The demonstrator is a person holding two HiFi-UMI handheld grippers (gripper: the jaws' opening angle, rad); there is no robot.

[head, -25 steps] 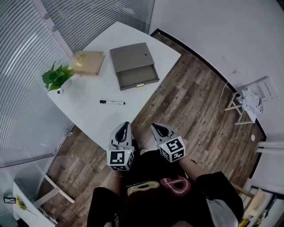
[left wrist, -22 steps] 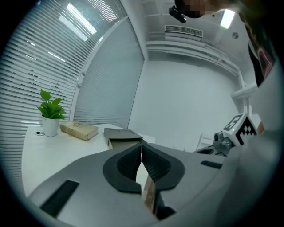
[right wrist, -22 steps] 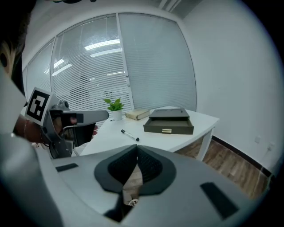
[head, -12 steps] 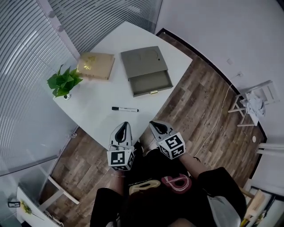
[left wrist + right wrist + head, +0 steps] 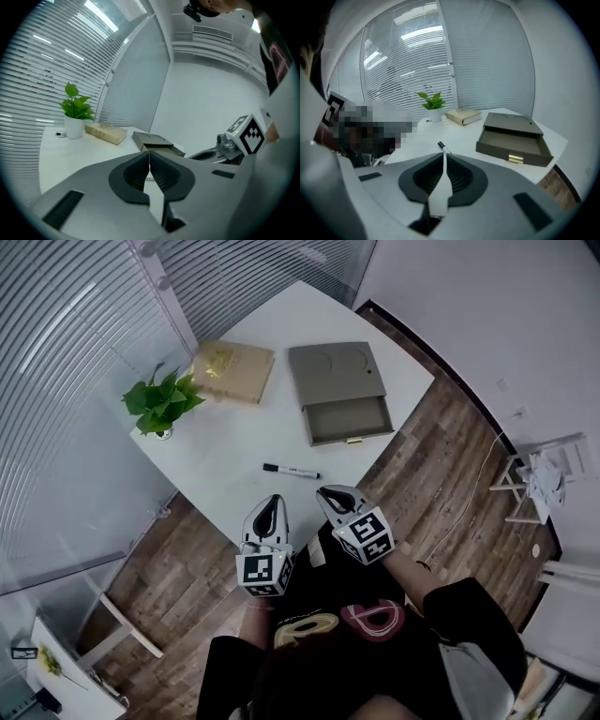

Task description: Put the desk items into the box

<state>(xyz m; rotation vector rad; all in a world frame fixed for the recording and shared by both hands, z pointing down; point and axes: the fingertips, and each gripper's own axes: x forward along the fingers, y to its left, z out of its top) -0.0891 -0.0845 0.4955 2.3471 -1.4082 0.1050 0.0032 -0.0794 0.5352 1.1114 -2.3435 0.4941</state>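
Observation:
A white table [image 5: 220, 451] carries a black-capped white pen [image 5: 291, 471], a tan book [image 5: 232, 371] and a grey box [image 5: 342, 390] with its drawer pulled open and empty. Both grippers hover at the table's near edge, short of the pen. My left gripper [image 5: 272, 502] is shut with nothing in it, pads meeting [image 5: 149, 152]. My right gripper [image 5: 329, 493] has just been opening; a thin slit shows between its pads [image 5: 443, 155], and nothing is between them. In the right gripper view the pen [image 5: 442, 146] lies just beyond the jaws, the box [image 5: 513, 138] to the right.
A potted green plant [image 5: 161, 401] stands at the table's left edge beside the book. Window blinds run behind the table. Wooden floor surrounds it, with a white chair [image 5: 548, 470] and a cable at the right. The person's dark clothing fills the bottom of the head view.
Both grippers have moved closer to the table's near edge and the pen. The table and its items sit further right and lower in the head view.

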